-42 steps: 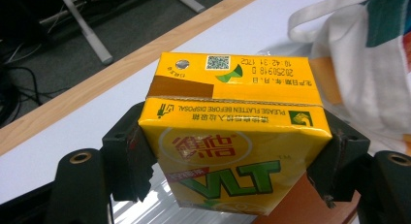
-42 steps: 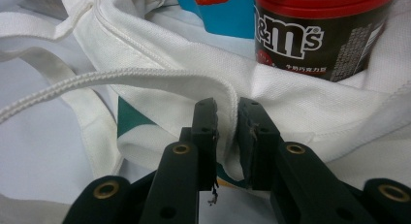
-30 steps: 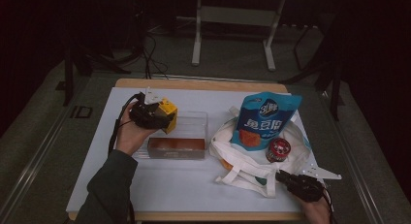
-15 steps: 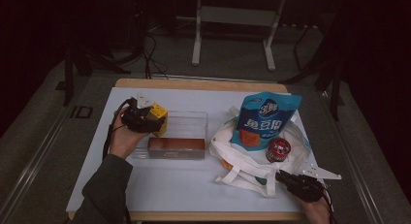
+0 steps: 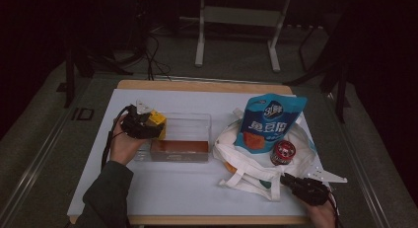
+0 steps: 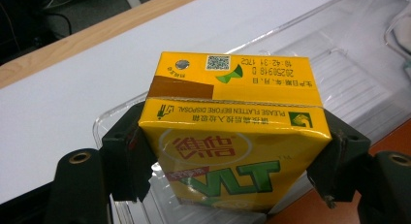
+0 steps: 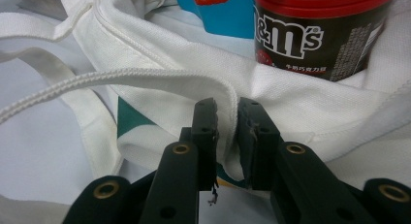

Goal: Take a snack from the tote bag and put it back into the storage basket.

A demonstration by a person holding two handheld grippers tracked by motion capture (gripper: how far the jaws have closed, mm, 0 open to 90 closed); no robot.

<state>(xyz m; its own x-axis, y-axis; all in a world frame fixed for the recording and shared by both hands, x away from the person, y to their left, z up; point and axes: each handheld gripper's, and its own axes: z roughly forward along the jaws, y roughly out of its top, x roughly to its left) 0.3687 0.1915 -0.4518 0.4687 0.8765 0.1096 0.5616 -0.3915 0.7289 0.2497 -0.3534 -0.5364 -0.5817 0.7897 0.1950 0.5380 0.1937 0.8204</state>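
Note:
My left gripper (image 5: 148, 125) is shut on a yellow drink carton (image 6: 232, 141), which it holds over the left end of a clear plastic bin (image 5: 190, 124). Both black jaws press the carton's sides in the left gripper view. The carton (image 5: 156, 122) shows at the bin's left rim in the high view. A white tote bag (image 5: 256, 161) lies at the right, with a blue snack pouch (image 5: 268, 122) and a red-lidded candy jar (image 5: 283, 152) in it. My right gripper (image 7: 227, 120) is shut on the bag's cloth rim (image 7: 160, 78), near the table's front right in the high view (image 5: 291, 181).
A brown flat box (image 5: 179, 147) lies in the near part of the bin. The candy jar (image 7: 320, 35) stands just beyond the right jaws. A white sheet (image 5: 197, 188) covers the wooden table. Table legs and cables stand on the dark floor behind.
The left gripper has carried the yellow carton down and toward the person, to the bin's left rim. The right gripper has stayed on the bag.

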